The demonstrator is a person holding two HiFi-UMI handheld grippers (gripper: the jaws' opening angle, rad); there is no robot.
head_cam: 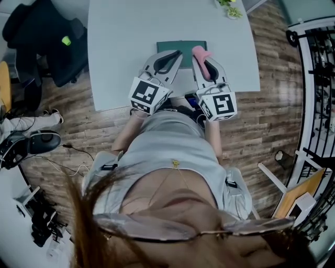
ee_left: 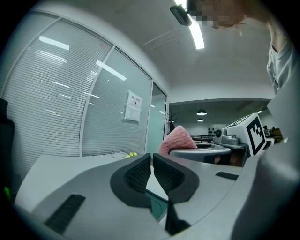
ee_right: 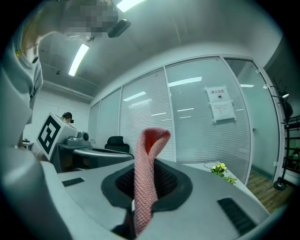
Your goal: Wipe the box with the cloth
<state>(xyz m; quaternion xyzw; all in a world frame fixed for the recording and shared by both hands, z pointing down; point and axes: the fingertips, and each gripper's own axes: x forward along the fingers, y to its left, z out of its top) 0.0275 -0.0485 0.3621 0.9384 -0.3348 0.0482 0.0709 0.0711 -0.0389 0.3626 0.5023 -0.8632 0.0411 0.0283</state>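
A dark green box (head_cam: 182,46) lies flat on the pale table (head_cam: 125,36), just beyond both grippers. My right gripper (head_cam: 203,55) is shut on a pink cloth (head_cam: 201,52), which stands up between its jaws (ee_right: 146,180) and folds over at the top. My left gripper (head_cam: 175,54) is shut with nothing between its jaws, its tips at the box's near edge. In the left gripper view a corner of the green box (ee_left: 157,204) shows under the shut left gripper (ee_left: 152,161), and the pink cloth (ee_left: 177,139) rises to the right.
A small green plant (head_cam: 231,9) sits at the table's far right (ee_right: 223,170). A dark office chair with clothing (head_cam: 47,36) stands left of the table. A black wire rack (head_cam: 316,63) is at the right. Cables and gear lie on the wooden floor at left.
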